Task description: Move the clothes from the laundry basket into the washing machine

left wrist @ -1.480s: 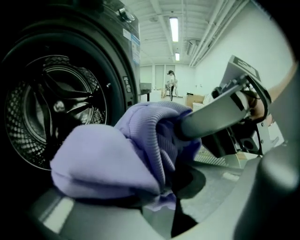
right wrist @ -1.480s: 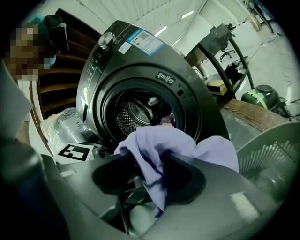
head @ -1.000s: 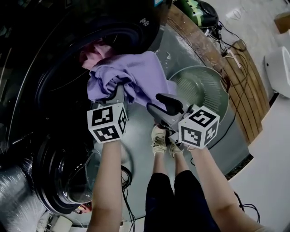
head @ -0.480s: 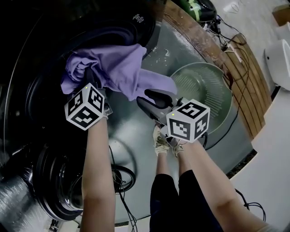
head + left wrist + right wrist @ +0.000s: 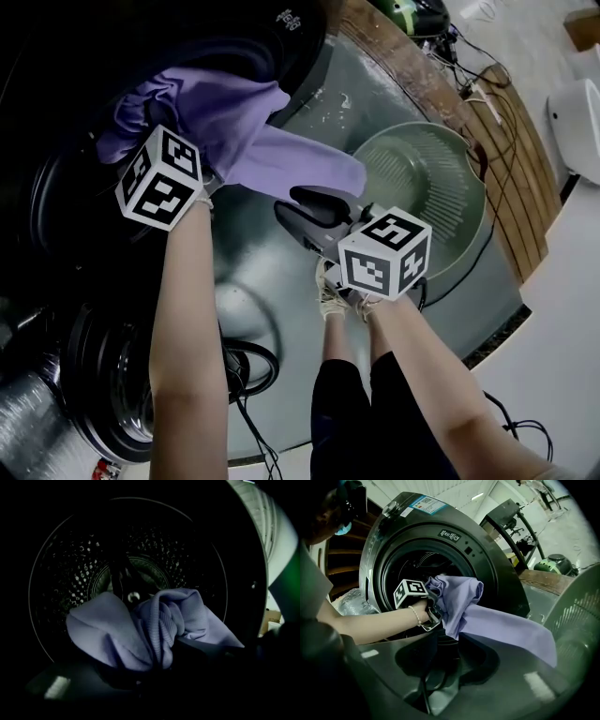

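Washing machine [image 5: 492,573]: at the left of the head view, with its dark drum [image 5: 65,559] facing the person.
Left arm [image 5: 187,319]: bare forearm stretched forward to the drum mouth, wrist tipped slightly down.
Left gripper [image 5: 438,603]: its 2 jaws are clamped on a bunched fold of the garment, right at the drum opening.
Purple garment [image 5: 239,131]: the bunched end sits at the drum mouth. Its long axis runs from there down and to the right, and the flat loose end hangs outside the machine toward the basket.
Right arm [image 5: 436,370]: bent and held low, close to the body, pointing toward the machine.
Right gripper [image 5: 287,204]: the jaws have just been closing and stand a little apart. They are dark, but nothing seems to lie between them, and the cloth passes beyond their tips.
Laundry basket [image 5: 441,187]: round, on the floor at the right.
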{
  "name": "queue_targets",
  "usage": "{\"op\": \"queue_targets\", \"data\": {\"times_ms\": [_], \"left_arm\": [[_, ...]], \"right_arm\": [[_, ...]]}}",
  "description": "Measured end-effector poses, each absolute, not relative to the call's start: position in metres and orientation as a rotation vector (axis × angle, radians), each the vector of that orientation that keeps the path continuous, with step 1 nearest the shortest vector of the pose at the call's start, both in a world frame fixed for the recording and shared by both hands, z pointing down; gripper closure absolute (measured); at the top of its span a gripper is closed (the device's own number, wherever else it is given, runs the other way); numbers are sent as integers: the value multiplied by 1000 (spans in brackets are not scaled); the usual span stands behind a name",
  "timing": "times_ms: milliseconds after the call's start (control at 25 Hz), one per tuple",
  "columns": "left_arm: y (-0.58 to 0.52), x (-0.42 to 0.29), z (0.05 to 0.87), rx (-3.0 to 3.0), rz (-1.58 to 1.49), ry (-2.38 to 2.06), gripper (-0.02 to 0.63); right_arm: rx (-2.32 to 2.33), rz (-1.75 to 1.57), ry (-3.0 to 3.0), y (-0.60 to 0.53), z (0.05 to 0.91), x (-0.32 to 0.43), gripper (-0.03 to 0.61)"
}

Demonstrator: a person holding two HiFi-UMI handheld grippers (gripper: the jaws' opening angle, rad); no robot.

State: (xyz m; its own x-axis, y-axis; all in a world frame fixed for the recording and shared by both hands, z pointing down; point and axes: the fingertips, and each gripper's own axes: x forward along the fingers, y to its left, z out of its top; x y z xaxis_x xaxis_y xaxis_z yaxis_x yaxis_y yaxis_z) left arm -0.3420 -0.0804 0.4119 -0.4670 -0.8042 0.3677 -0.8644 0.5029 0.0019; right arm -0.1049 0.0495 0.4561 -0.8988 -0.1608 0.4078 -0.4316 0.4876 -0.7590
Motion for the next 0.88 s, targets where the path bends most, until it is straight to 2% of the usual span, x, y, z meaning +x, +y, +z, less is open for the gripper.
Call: {"op": "queue_targets", "data": {"times_ms": [120,360,600,880], "left_arm": [[-80,-342,438,1325,302,-2355,368],[-65,-339,455,1278,269,-2211,275],[-19,-293,450,1285,252,-2193,267],[17,-201,498,1259,255,-1999,267]], "right_arm": [[497,1379,-2439,55,459,-105,423],[491,1386,-2441,56,456,-105,422],[526,1417,-2419,62,456,-92,419],[545,1421,-2375,69,467,-67,419]]}}
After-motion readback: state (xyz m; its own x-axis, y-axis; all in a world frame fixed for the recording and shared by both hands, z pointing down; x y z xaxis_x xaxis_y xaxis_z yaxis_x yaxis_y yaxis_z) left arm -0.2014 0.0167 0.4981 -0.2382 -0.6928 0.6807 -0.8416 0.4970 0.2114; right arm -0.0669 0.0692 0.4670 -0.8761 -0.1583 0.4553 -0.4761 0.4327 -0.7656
